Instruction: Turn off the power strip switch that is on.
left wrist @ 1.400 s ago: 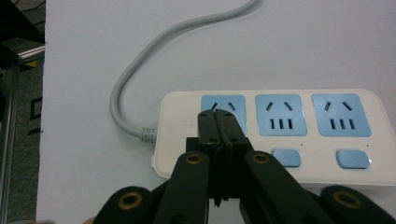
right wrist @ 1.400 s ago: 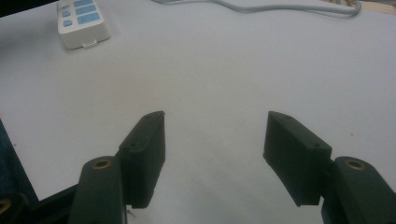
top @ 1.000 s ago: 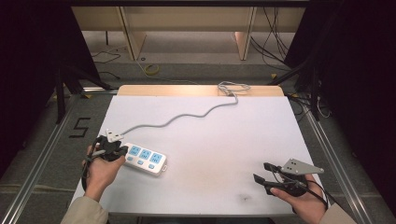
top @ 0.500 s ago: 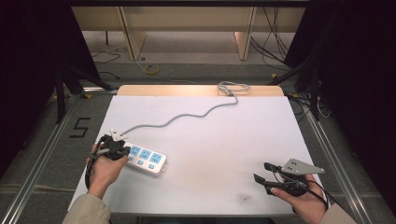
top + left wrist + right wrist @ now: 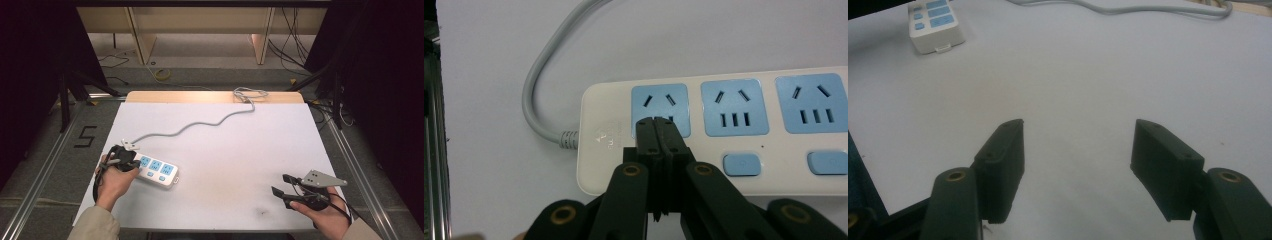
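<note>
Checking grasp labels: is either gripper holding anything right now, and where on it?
Nothing is held. The left gripper is shut with nothing between its jaws, its tips over the power strip near the first switch. The right gripper is open above the table.

Grey floor (image 5: 60, 150) marked "5" (image 5: 86, 136), wooden shelving (image 5: 200, 25) behind, dark surroundings.

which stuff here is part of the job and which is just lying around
In the job:
- white plastic power strip with blue sockets
- its grey cable
- left gripper, jaws shut, tips at the end socket

Lying about:
- right gripper, open, holding nothing
- white table
- yellow coil of cord on the floor
</note>
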Demonstrator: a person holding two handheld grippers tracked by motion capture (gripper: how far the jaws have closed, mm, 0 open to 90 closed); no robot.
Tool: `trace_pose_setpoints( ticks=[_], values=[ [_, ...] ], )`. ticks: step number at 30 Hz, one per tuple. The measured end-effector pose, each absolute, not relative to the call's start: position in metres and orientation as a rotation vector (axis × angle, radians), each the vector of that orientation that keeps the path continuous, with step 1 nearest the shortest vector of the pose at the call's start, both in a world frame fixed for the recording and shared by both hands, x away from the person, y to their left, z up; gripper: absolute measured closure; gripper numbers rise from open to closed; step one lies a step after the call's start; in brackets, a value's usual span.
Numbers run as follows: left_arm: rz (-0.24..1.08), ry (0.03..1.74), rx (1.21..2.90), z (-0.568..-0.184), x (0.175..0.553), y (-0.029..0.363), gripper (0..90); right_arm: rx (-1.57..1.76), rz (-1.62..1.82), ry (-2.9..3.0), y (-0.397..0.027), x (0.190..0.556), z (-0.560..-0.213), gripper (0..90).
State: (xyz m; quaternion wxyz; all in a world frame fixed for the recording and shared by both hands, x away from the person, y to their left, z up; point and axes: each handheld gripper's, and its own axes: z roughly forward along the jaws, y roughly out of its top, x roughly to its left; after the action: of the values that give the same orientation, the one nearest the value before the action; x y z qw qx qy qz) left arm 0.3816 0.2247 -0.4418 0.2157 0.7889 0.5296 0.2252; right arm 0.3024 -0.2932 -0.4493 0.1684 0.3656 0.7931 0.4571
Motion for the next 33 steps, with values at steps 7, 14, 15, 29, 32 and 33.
trace_pose_setpoints(
  ticks=[7,14,15,29,32,33],
  values=[
    [0.611,1.473,2.2,-0.4422,0.3832,0.2239,89.8,1.043,1.3,2.258,-0.2934,0.3027,-0.4494,38.5],
    [0.595,1.477,2.221,-0.4423,0.3842,0.2222,89.9,1.04,1.297,2.261,-0.2934,0.3026,-0.4496,38.4],
    [0.592,1.477,2.226,-0.4424,0.3844,0.2222,89.9,1.041,1.297,2.263,-0.2933,0.3026,-0.4497,38.4],
    [0.546,1.483,2.273,-0.4449,0.388,0.2212,89.9,1.047,1.293,2.273,-0.2926,0.3026,-0.4503,38.4],
    [0.54,1.479,2.281,-0.4453,0.3887,0.2204,89.9,1.048,1.292,2.275,-0.2926,0.3028,-0.4504,38.4],
    [0.54,1.479,2.276,-0.4455,0.389,0.2198,89.9,1.047,1.291,2.276,-0.2926,0.3028,-0.4505,38.5]
  ],
)
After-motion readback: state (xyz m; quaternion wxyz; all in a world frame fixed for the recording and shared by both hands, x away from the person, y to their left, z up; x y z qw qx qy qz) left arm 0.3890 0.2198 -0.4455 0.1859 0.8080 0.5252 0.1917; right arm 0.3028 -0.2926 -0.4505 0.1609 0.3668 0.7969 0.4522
